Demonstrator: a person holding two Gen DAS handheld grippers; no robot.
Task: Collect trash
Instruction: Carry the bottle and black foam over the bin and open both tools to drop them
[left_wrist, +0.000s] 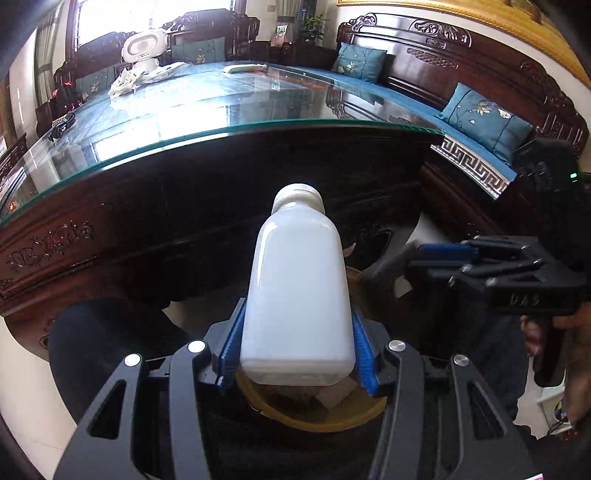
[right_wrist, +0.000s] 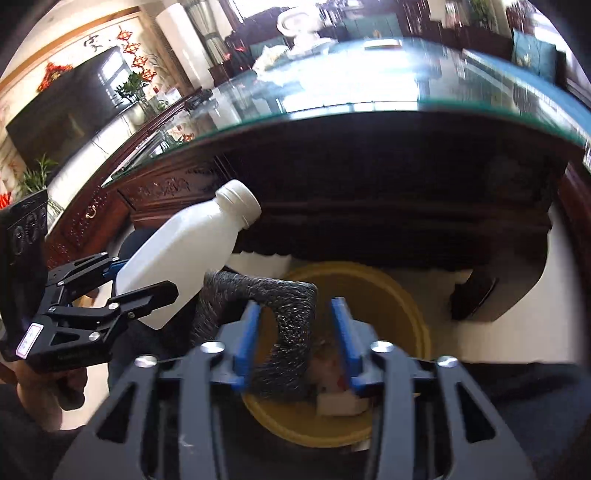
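A white plastic bottle (left_wrist: 299, 280) with a screw cap is clamped near its base between the blue pads of my left gripper (left_wrist: 297, 314), cap pointing away. It hangs over a yellow bin (left_wrist: 325, 424) on the floor. The right wrist view shows the same bottle (right_wrist: 184, 251) in the left gripper (right_wrist: 147, 275), left of the bin (right_wrist: 406, 295). My right gripper (right_wrist: 295, 306) stands open above the bin. A dark grey mesh piece (right_wrist: 291, 332) lies loose between its jaws, draped over the left finger, clear of the right pad. The right gripper (left_wrist: 421, 258) shows at the right.
A dark carved wooden table with a glass top (left_wrist: 221, 110) rises just behind the bin. The bin holds a white scrap (right_wrist: 340, 402) and brownish litter. A wooden sofa with teal cushions (left_wrist: 484, 118) runs along the right. The person's dark trouser leg (left_wrist: 110, 332) is at the left.
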